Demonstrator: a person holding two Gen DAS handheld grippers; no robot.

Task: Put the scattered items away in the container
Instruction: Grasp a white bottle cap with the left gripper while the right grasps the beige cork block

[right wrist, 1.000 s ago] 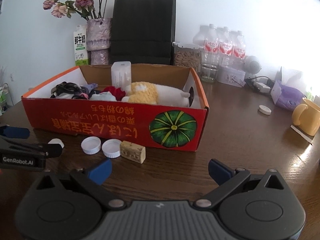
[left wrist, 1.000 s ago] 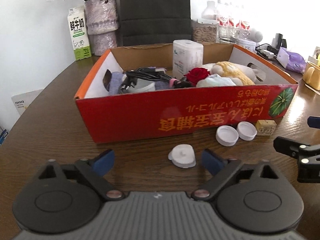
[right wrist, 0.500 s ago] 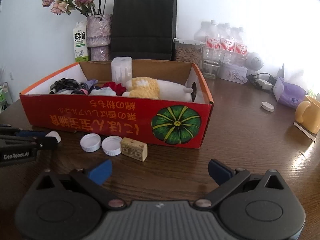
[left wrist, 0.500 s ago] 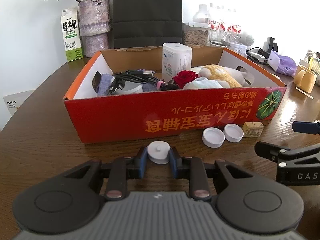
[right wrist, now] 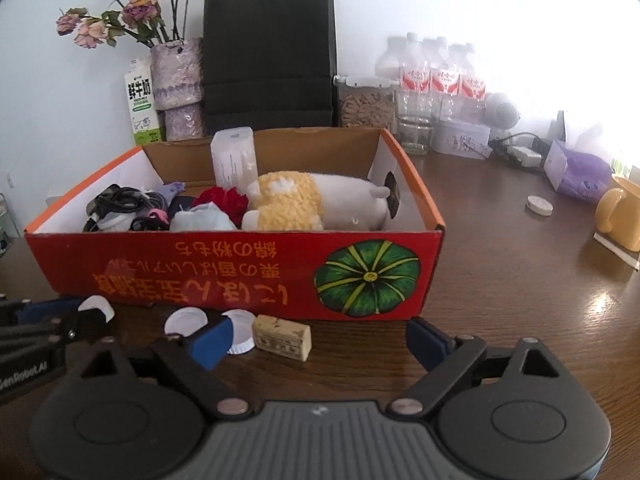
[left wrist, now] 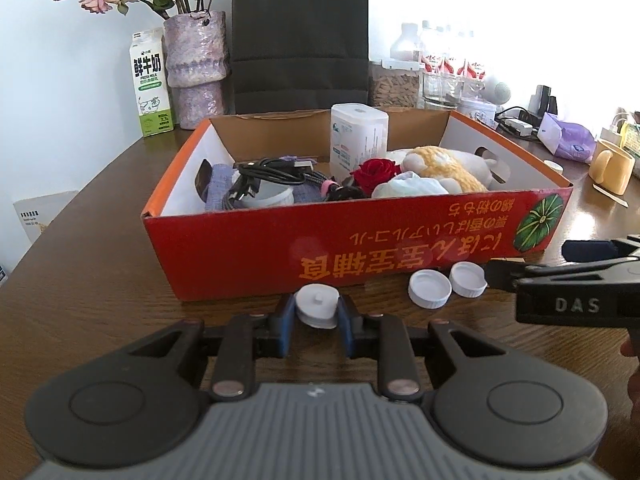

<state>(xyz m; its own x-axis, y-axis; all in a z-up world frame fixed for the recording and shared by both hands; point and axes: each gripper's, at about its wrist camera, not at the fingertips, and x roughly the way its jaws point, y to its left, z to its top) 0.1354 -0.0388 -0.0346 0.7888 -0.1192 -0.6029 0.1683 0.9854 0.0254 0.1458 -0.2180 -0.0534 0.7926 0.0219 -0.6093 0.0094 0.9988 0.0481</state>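
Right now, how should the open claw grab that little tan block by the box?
Grip the tan block across its two long sides, coming down from above. It lies flat and low, close to the red box, with a white cap touching its left end, so the right gripper fits best overhead.

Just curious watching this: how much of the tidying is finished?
Mostly done: the red box already holds cables, a rose and a plush toy. The left gripper grips a white cap. Two white lids and a small block remain outside.
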